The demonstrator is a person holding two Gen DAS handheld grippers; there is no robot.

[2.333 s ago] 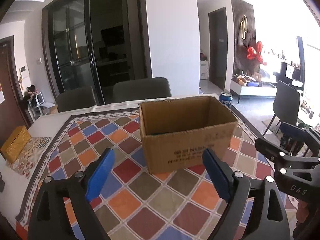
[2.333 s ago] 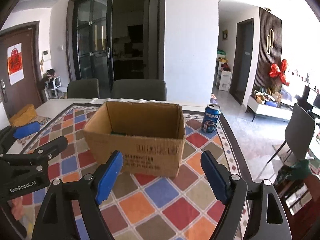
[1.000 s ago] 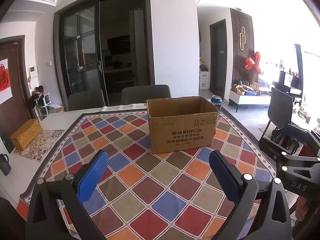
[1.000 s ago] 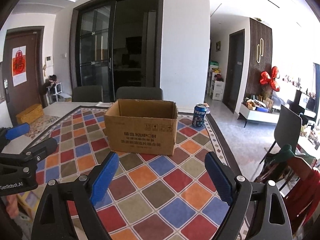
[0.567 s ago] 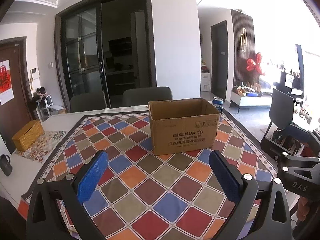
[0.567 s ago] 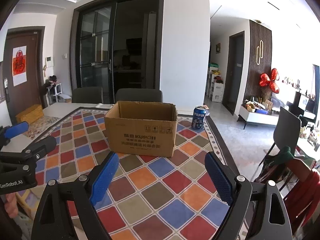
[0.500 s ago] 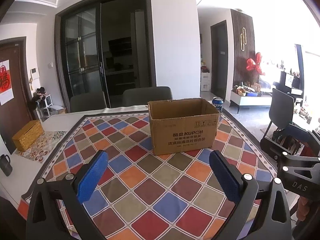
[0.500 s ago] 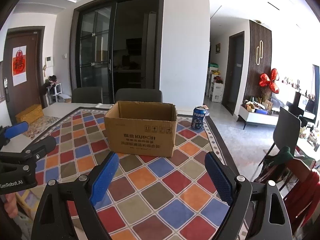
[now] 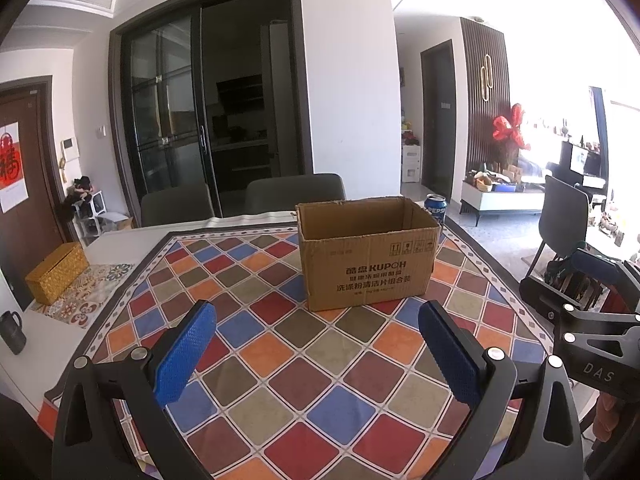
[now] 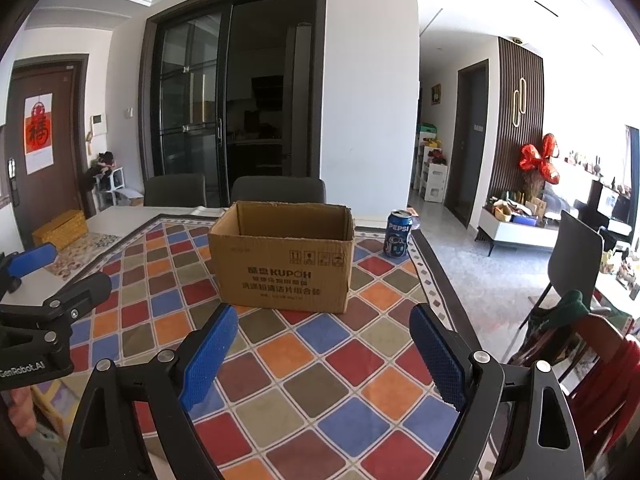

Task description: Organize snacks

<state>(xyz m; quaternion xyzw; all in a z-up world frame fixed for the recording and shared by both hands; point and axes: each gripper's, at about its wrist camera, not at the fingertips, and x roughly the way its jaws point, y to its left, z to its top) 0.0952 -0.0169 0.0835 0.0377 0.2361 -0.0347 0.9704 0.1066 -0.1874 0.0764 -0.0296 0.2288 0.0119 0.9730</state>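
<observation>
Dining room, bright window light on the right, dark glass sliding doors [image 10: 236, 108] behind; I'm looking over a table covered by a checkered tablecloth [image 9: 280, 344] in red, blue, orange and olive diamonds.

Cardboard box [image 10: 282, 258] sits upright mid-table, top open, printed text on the near face. From these low angles I can't see what is inside it. Pepsi can [image 10: 398, 234] stands upright on the cloth just right of the box's far corner, apart from it; in the left wrist view the can [image 9: 435, 206] peeks out behind the box [image 9: 368, 252].

My left gripper [image 9: 316, 352] hovers over the cloth short of the box, blue pads spread wide, nothing between them. My right gripper [image 10: 324, 356] is the same: fingers wide apart, empty, box ahead and not touched. Each gripper shows at the edge of the other's view, side by side.

Further out: two grey chairs [image 10: 278, 190] tucked in at the far side of the table. Woven yellow box [image 9: 56, 274] on a patterned mat at the left edge, dark mug [image 9: 12, 332] nearer me on the bare tabletop. Brown door with a red poster [image 10: 38, 130] on the left wall. Red balloon decoration [image 10: 540, 160] and a low cabinet to the right.
</observation>
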